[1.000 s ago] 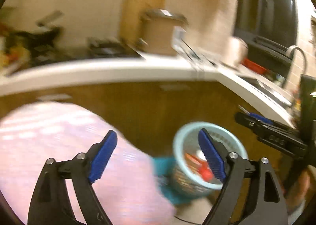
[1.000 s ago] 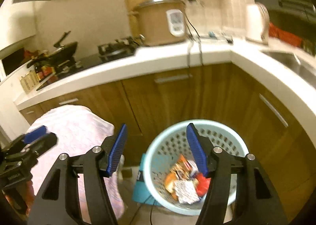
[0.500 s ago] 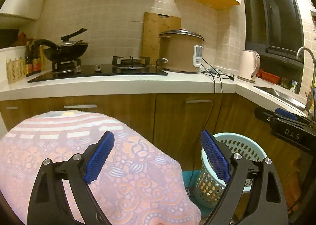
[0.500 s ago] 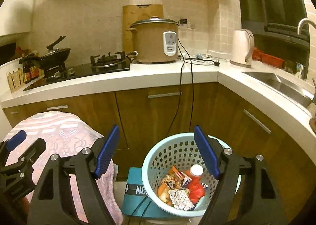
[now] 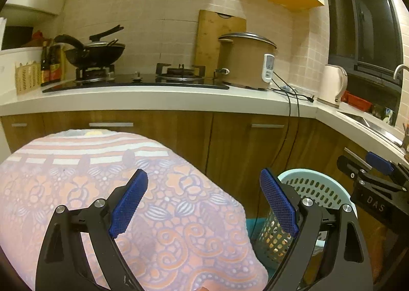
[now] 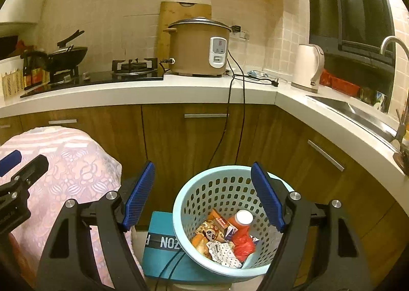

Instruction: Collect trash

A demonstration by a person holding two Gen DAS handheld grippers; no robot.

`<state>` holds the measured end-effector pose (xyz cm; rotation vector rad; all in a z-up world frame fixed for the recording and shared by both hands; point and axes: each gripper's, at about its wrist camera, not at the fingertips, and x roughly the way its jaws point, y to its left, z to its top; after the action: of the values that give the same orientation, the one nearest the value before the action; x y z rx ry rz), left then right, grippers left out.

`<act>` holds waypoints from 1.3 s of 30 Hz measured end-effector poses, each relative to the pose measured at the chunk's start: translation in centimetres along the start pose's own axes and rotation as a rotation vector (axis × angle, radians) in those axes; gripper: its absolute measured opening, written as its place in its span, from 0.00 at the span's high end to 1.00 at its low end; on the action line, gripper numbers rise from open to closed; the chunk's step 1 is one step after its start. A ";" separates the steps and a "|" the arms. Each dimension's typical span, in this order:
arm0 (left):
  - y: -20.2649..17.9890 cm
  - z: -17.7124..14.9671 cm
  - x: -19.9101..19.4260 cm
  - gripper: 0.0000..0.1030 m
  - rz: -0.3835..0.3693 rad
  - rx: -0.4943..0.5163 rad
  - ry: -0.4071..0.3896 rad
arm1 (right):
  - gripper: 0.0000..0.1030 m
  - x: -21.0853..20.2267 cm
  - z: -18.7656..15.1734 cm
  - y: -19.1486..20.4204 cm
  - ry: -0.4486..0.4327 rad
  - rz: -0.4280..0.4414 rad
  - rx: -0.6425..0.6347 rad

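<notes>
A pale blue perforated basket (image 6: 217, 188) stands on the floor by the wooden cabinets, tilted on a teal box (image 6: 158, 252). Inside lie trash pieces: snack wrappers (image 6: 217, 224), a red bottle with a white cap (image 6: 241, 224) and crumpled patterned paper (image 6: 225, 252). My right gripper (image 6: 203, 195) hangs above the basket, open, nothing between its blue pads. My left gripper (image 5: 204, 204) is open and empty over a table covered with a pink patterned cloth (image 5: 76, 188). The basket (image 5: 314, 188) shows at the right in the left wrist view, with the right gripper's tip (image 5: 373, 176) beside it.
A white counter (image 6: 153, 91) runs along the back and turns right to a sink (image 6: 345, 109). On it stand a rice cooker (image 6: 199, 48), a gas hob (image 6: 135, 68), a wok (image 6: 66, 56) and a kettle (image 6: 309, 68). Cords (image 6: 230, 125) hang down toward the basket.
Both views have steadied and shifted: the basket slid toward the right in the left view and sits fuller under the right gripper. The right gripper's jaws stand wider than a second ago.
</notes>
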<state>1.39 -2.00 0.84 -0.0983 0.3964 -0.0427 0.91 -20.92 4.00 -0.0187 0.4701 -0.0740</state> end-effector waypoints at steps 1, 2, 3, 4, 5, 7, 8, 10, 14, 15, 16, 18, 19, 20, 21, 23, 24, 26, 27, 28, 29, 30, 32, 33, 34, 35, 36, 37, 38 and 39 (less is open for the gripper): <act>0.0 -0.1 0.0 0.15 0.006 0.003 0.002 | 0.29 0.0 0.0 0.0 0.003 0.004 0.003; 0.0 -0.1 0.1 0.15 0.010 0.004 0.004 | 0.29 0.0 0.0 0.1 0.005 0.008 0.007; 0.0 -0.1 0.2 0.15 0.012 0.004 0.007 | 0.29 0.0 0.0 0.1 0.008 0.012 0.012; 0.0 -0.2 0.2 0.15 0.013 0.003 0.011 | 0.29 0.0 0.0 0.1 0.010 0.014 0.014; 0.0 -0.2 0.3 0.15 0.014 0.002 0.015 | 0.29 0.0 0.0 0.1 0.011 0.012 0.014; 0.2 -0.2 0.5 0.15 0.018 -0.002 0.021 | 0.29 0.0 0.0 0.2 0.011 0.010 0.010; 0.3 -0.2 0.5 0.15 0.019 -0.004 0.021 | 0.29 0.0 0.0 0.2 0.011 0.009 0.009; 0.3 -0.3 0.5 0.15 0.021 -0.006 0.022 | 0.29 0.0 -0.1 0.1 0.013 0.011 0.010; 0.5 -0.3 0.6 0.15 0.025 -0.006 0.025 | 0.29 0.0 0.0 0.1 0.016 0.012 0.014; 0.5 -0.3 0.6 0.15 0.027 -0.007 0.026 | 0.29 0.0 -0.1 0.1 0.017 0.012 0.014; 0.5 -0.3 0.6 0.15 0.028 -0.007 0.026 | 0.29 0.0 -0.1 0.1 0.019 0.014 0.012; 0.5 -0.3 0.6 0.15 0.030 -0.008 0.026 | 0.29 0.0 -0.1 0.3 0.019 0.014 0.010; 0.5 -0.3 0.6 0.15 0.031 -0.009 0.027 | 0.29 0.0 -0.1 0.3 0.019 0.015 0.010; 0.6 -0.3 0.7 0.15 0.030 -0.009 0.028 | 0.29 0.0 -0.1 0.3 0.020 0.017 0.010; 0.6 -0.3 0.7 0.15 0.030 -0.009 0.028 | 0.29 0.0 -0.1 0.4 0.021 0.018 0.010; 0.6 -0.3 0.7 0.15 0.031 -0.008 0.028 | 0.29 0.0 -0.1 0.4 0.022 0.020 0.011; 0.6 -0.3 0.7 0.15 0.030 -0.008 0.028 | 0.29 -0.1 -0.1 0.4 0.022 0.021 0.011; 0.6 -0.3 0.7 0.15 0.030 -0.009 0.027 | 0.29 0.0 -0.1 0.4 0.023 0.022 0.012; 0.7 -0.3 0.7 0.15 0.030 -0.009 0.027 | 0.29 0.0 -0.1 0.4 0.022 0.021 0.012; 0.7 -0.3 0.7 0.15 0.029 -0.009 0.028 | 0.29 0.0 -0.1 0.4 0.022 0.021 0.013; 0.7 -0.3 0.7 0.15 0.029 -0.009 0.028 | 0.29 0.0 -0.1 0.5 0.022 0.021 0.013; 0.7 -0.3 0.7 0.15 0.029 -0.008 0.028 | 0.29 0.0 -0.1 0.5 0.023 0.021 0.012; 0.7 -0.3 0.7 0.15 0.030 -0.007 0.027 | 0.29 0.0 -0.1 0.4 0.025 0.022 0.013; 0.8 -0.3 0.7 0.15 0.030 -0.007 0.026 | 0.29 0.0 -0.1 0.4 0.025 0.023 0.013; 0.8 -0.3 0.7 0.15 0.030 -0.007 0.027 | 0.29 0.0 -0.1 0.4 0.026 0.024 0.014; 0.8 -0.3 0.7 0.15 0.028 -0.008 0.028 | 0.29 0.0 0.0 0.4 0.026 0.025 0.015; 0.8 -0.3 0.7 0.15 0.029 -0.007 0.028 | 0.29 0.0 0.0 0.4 0.026 0.026 0.015; 0.8 -0.3 0.7 0.15 0.030 -0.007 0.027 | 0.29 0.0 0.0 0.4 0.026 0.026 0.015; 0.8 -0.3 0.7 0.15 0.030 -0.006 0.027 | 0.29 0.0 0.0 0.4 0.026 0.026 0.015; 0.8 -0.3 0.7 0.15 0.030 -0.007 0.027 | 0.29 0.0 0.0 0.4 0.026 0.025 0.015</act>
<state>1.92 -1.31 0.24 -0.0991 0.4253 -0.0134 0.93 -20.48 3.94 0.0031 0.4952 -0.0536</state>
